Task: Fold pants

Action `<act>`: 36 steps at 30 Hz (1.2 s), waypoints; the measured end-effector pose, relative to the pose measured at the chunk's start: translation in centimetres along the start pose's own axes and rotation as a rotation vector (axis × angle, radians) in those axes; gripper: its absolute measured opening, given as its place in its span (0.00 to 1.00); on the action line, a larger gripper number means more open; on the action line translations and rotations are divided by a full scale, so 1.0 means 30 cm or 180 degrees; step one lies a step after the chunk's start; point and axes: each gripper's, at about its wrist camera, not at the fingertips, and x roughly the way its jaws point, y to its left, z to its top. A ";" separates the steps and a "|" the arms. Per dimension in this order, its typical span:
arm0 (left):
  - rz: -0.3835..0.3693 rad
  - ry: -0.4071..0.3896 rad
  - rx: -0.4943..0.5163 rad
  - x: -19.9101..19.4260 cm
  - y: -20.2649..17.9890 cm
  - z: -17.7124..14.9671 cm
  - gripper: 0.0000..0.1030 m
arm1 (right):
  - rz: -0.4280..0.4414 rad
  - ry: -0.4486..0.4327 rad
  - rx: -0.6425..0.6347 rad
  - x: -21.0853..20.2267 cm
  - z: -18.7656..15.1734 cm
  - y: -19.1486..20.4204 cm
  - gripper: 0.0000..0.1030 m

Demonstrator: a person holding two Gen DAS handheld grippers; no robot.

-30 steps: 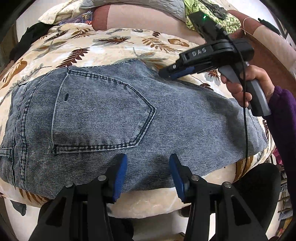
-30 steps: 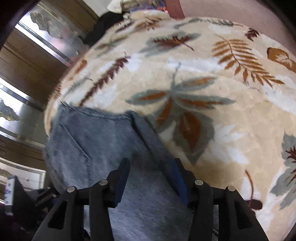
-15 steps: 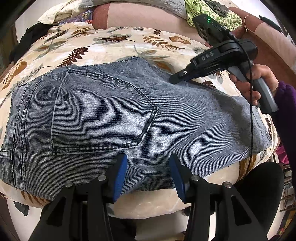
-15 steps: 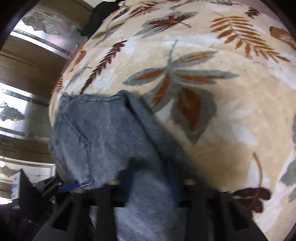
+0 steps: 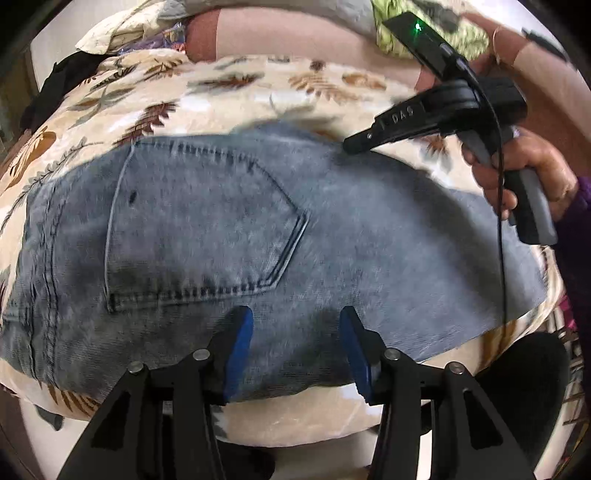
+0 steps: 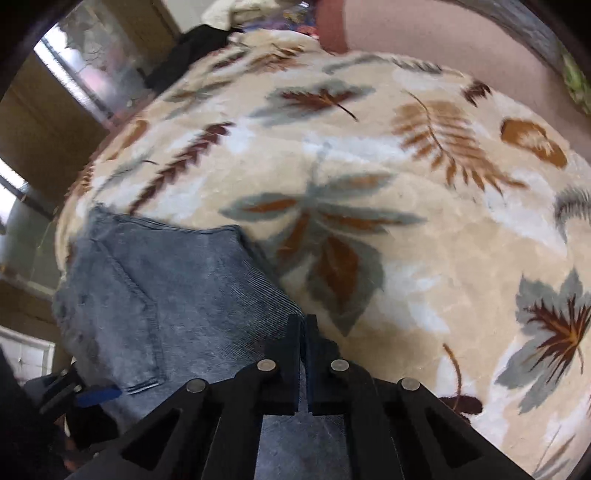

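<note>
Blue denim pants (image 5: 369, 240) lie flat on a leaf-print blanket (image 5: 229, 88), back pocket (image 5: 199, 229) facing up. My left gripper (image 5: 295, 317) hovers open over the pants' near edge, nothing pinched between its blue pads. A hand (image 5: 528, 173) holds my right gripper (image 5: 354, 146) at the pants' far edge. In the right wrist view the right gripper (image 6: 303, 323) has its jaws pressed together on the edge of the pants (image 6: 166, 295), with denim showing under its fingers. The left gripper's blue pad (image 6: 98, 393) peeks in at the lower left.
The blanket (image 6: 406, 221) spreads wide beyond the pants. A pink cushion (image 5: 295, 33) and a green cloth (image 5: 391, 37) lie at the back, a black garment (image 5: 62, 81) at the far left. A wooden cabinet (image 6: 44, 122) stands beside the bed.
The right gripper's jaws have closed on the far edge of the pants. The left gripper has stayed open over the near edge.
</note>
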 end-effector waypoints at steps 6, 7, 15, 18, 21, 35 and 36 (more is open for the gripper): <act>0.0098 -0.0041 0.0095 -0.023 -0.019 -0.016 0.49 | 0.0217 -0.0624 0.0457 -0.136 -0.097 -0.045 0.05; 0.0079 -0.0048 0.0071 -0.035 -0.019 -0.016 0.49 | 0.0220 -0.0774 0.0490 -0.189 -0.143 -0.053 0.05; 0.0168 -0.0079 0.0227 -0.029 -0.100 -0.010 0.49 | -0.0023 -0.0799 0.1063 -0.292 -0.460 -0.134 0.05; 0.0306 0.0018 0.0267 0.019 -0.119 -0.022 0.50 | -0.0358 -0.0710 0.1299 -0.253 -0.506 -0.202 0.05; 0.0488 0.0023 0.0450 0.034 -0.148 -0.028 0.52 | -0.0689 -0.0881 0.1258 -0.236 -0.521 -0.252 0.06; 0.0277 -0.0061 0.0514 -0.071 -0.290 -0.012 0.69 | -0.0289 -0.1760 0.2213 -0.574 -0.941 -0.327 0.08; 0.0282 -0.0036 0.0517 -0.056 -0.297 -0.005 0.69 | -0.0266 -0.1687 0.2218 -0.560 -0.953 -0.325 0.08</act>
